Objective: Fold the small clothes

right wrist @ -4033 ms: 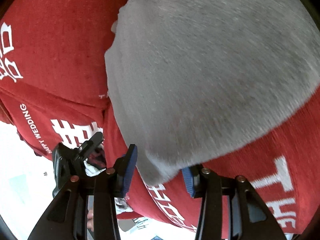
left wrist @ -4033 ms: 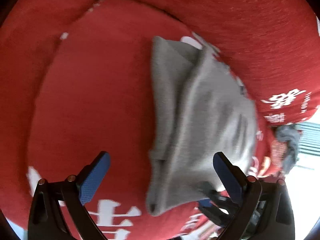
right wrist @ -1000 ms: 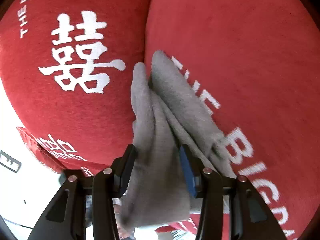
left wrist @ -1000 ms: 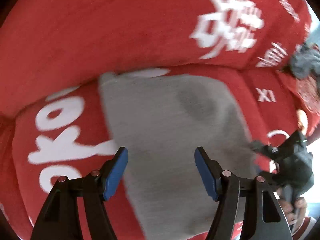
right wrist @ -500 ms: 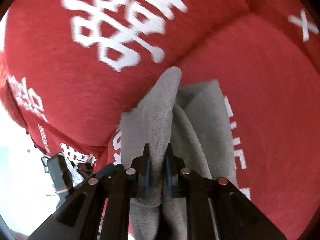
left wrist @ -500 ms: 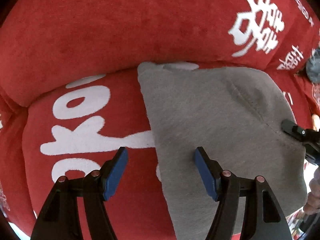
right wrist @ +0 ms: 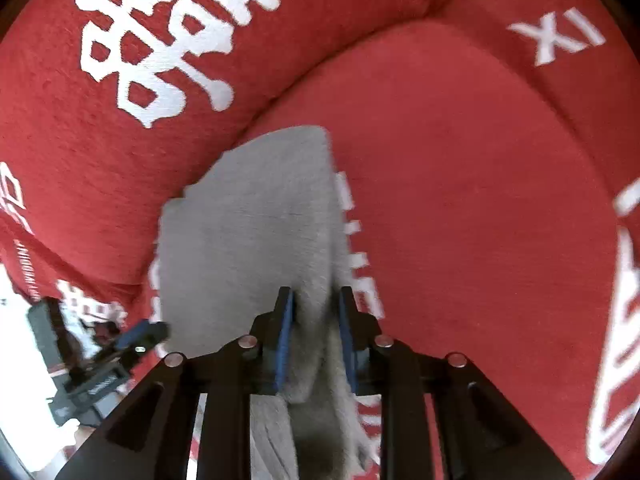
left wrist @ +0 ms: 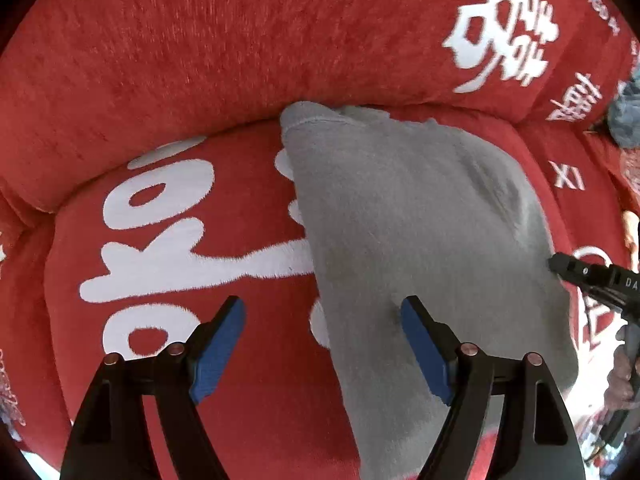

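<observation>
A folded grey garment (left wrist: 420, 240) lies on the red sofa seat (left wrist: 180, 240) against the backrest. My left gripper (left wrist: 322, 344) is open just above the seat, its right finger over the garment's left edge and its left finger over bare cushion. My right gripper (right wrist: 314, 332) is shut on the garment's right edge (right wrist: 312, 320), with a fold of grey cloth pinched between the blue pads. The rest of the garment (right wrist: 244, 232) spreads flat ahead and to the left. The right gripper also shows in the left wrist view (left wrist: 592, 276) at the garment's right edge.
The red sofa backrest (left wrist: 240, 40) with white characters rises right behind the garment. A grey-blue cloth (left wrist: 624, 120) lies at the far right on the sofa. The left gripper also shows in the right wrist view (right wrist: 132, 338), beyond the seat's front edge.
The garment has been spread flatter on the seat. My right gripper stays shut on its right edge and has drawn it rightwards. My left gripper stays open and has hardly moved.
</observation>
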Motion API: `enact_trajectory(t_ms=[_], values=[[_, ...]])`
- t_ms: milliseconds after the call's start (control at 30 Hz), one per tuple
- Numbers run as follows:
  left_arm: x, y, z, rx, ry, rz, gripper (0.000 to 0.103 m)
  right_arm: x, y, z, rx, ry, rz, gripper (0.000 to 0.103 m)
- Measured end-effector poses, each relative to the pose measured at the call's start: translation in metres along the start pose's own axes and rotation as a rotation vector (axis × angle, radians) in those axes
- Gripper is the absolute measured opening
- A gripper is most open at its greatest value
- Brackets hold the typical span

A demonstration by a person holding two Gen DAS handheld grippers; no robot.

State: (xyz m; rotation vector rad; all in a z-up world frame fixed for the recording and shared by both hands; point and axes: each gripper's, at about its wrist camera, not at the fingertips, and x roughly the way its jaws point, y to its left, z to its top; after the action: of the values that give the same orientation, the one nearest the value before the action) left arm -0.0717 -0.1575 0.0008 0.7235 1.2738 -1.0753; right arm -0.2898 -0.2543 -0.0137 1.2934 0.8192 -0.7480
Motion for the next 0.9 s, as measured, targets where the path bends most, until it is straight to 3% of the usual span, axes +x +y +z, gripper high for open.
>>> enact_trajectory(t_ms=[167,267,433,533,567,633,900], values=[[-0.011,-0.011,-0.019,0.036,0.041,-0.119,0.081,-0.045,0.007,-0.026,-0.048,-0.020,0.092,0.020],[-0.007,-0.027,-0.033,0.081,0.072,-0.137,0.081,-0.051,0.022,-0.046,-0.121,0.024,0.122,0.017],[0.021,-0.035,-0.060,0.119,0.138,-0.075,0.081,-0.029,0.034,-0.077,-0.228,0.109,0.016,0.017],[0.030,-0.023,-0.072,0.085,0.162,-0.092,0.081,-0.018,0.014,-0.086,-0.202,0.133,-0.050,0.014],[0.032,-0.017,-0.075,0.062,0.170,-0.109,0.082,-0.016,0.005,-0.087,-0.186,0.136,-0.062,0.008],[0.030,-0.013,-0.081,0.046,0.177,-0.102,0.088,-0.015,-0.007,-0.089,-0.159,0.135,-0.052,0.003],[0.021,-0.013,-0.078,0.039,0.181,-0.057,0.088,-0.018,-0.002,-0.093,-0.161,0.134,-0.094,0.000]])
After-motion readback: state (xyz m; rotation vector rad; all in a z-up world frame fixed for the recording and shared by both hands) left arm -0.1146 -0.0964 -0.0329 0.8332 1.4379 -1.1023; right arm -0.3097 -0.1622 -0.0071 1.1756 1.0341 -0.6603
